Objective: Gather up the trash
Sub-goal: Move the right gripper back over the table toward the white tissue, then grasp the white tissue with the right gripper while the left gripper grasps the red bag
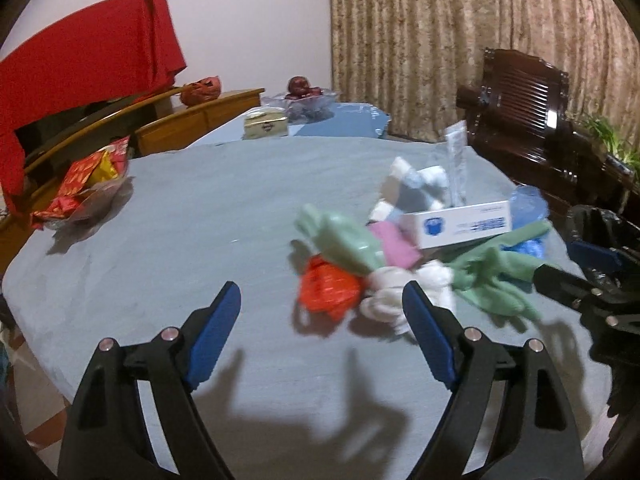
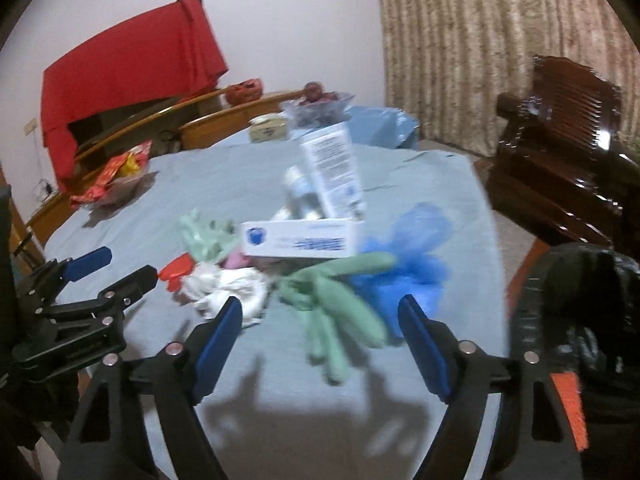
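A heap of trash lies on the round table's grey-blue cloth: a red-orange plastic bag, crumpled white tissue, a green glove, a white box with blue print and a blue plastic bag. My left gripper is open, its tips just short of the orange bag and the tissue, holding nothing. My right gripper is also open, with the green glove's fingers lying between and ahead of its tips, untouched. Each gripper shows in the other's view: the left gripper and the right gripper.
A black-lined trash bin stands off the table's right edge. Red and yellow snack packets lie at the table's left. A cream box and a fruit bowl sit farther back. A dark wooden chair is at the right.
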Demonstrator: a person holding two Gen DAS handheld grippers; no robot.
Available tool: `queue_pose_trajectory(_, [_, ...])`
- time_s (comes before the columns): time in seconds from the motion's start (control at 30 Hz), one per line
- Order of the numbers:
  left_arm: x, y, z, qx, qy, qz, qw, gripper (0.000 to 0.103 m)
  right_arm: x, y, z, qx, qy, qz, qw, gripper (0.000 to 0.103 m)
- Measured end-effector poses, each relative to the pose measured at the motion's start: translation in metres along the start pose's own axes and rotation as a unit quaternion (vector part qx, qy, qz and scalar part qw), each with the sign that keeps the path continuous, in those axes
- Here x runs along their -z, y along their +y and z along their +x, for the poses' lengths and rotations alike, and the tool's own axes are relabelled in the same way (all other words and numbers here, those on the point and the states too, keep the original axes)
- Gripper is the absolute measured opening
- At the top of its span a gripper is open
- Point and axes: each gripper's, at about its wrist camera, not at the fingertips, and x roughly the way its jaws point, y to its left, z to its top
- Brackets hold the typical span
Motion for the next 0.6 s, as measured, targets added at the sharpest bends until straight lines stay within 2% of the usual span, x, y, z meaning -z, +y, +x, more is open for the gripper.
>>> queue_pose_trajectory(0.37, [0.010, 0.040, 0.012, -0.021, 0.019, -0.023, 0.9993, 0.081, 0.004, 0.048, 0.061, -0.037, 0.048, -0.022, 0.998, 0.072])
queue_pose_trajectory(0.47, [0.011, 0.046, 0.016, -0.022, 0.023, -0.030, 0.9990, 0.081, 0.006, 0.054, 0.075, -0.048, 0.065, -0.024, 0.996, 0.063])
queue_pose_trajectory(0.53, [0.012, 0.049, 0.017, -0.022, 0.023, -0.034, 0.9989, 0.081, 0.008, 0.055, 0.081, -0.061, 0.079, -0.021, 0.995, 0.046])
queue_pose_trajectory(0.6, [0.012, 0.049, 0.019, -0.020, 0.025, -0.035, 0.9989, 0.081, 0.009, 0.053, 0.082, -0.072, 0.086, -0.018, 0.994, 0.035])
